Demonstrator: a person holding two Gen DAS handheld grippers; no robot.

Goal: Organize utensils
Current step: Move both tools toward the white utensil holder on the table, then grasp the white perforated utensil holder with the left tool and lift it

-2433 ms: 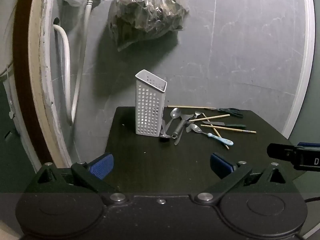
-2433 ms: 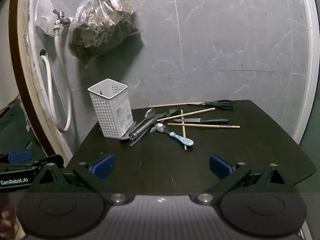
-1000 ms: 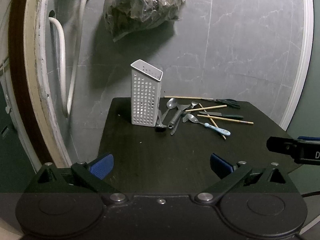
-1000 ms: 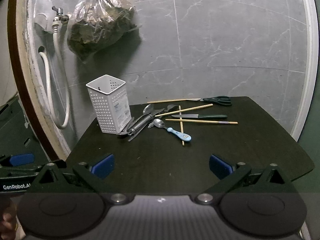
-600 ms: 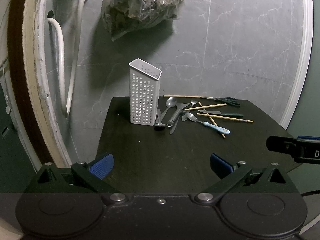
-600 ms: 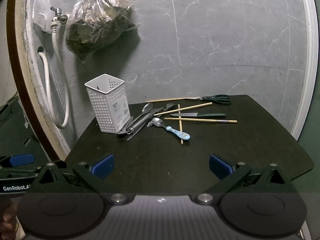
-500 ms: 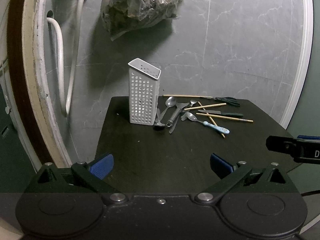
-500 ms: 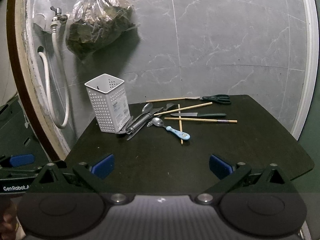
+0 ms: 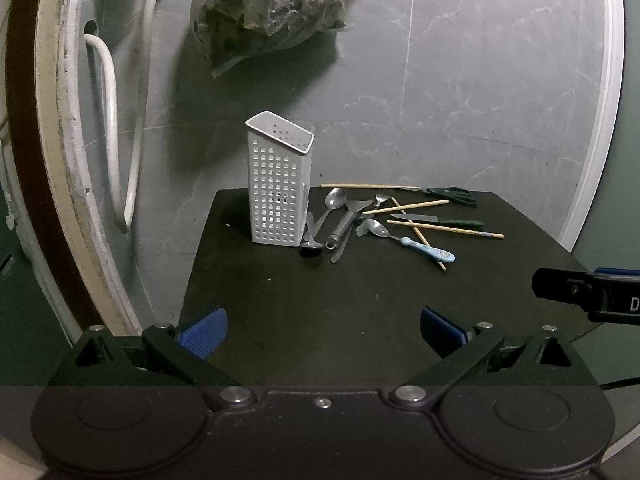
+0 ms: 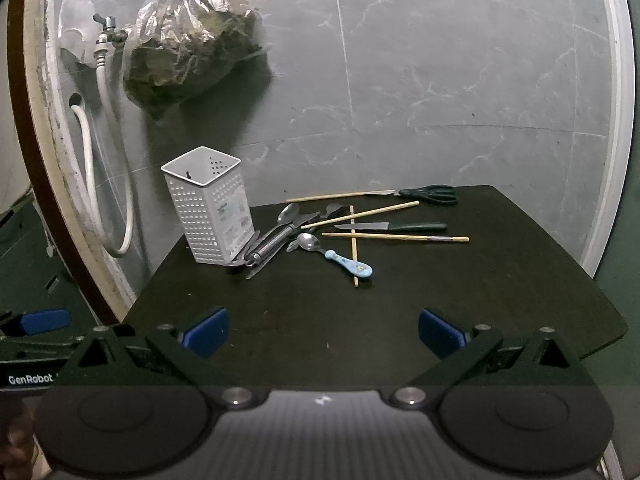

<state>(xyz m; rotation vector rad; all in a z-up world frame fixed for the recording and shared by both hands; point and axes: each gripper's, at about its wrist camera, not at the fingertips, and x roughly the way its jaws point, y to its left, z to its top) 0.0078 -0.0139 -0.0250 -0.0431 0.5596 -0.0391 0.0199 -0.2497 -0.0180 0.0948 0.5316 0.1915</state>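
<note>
Both tongs hover over the near edge of the dark counter (image 10: pixel 500 280), well apart from the utensils. The left tongs (image 9: pixel 323 326) are spread wide with nothing between the blue pads. The right tongs (image 10: pixel 323 326) are likewise spread wide and hold nothing.

The white perforated utensil holder (image 10: pixel 208 216) stands upright at the far left of the counter, near the grey tiled wall (image 10: pixel 440 80). Its visible interior shows no utensils.

The utensils lie loose on the counter to the right of the holder:
- A cluster of metal pieces, including a steel spoon (image 10: pixel 289 213) and a peeler (image 10: pixel 270 246), lies against the holder's base.
- A spoon with a light-blue handle (image 10: pixel 340 260) lies just beyond that cluster.
- Four wooden chopsticks (image 10: pixel 394 237) lie scattered; some cross each other.
- A green-handled knife (image 10: pixel 394 226) lies between two chopsticks.
- Dark-handled scissors (image 10: pixel 430 193) lie at the far edge.

A clear plastic bag (image 10: pixel 188 40) with dark contents hangs on the wall beside a white hose (image 10: pixel 108 168).
</note>
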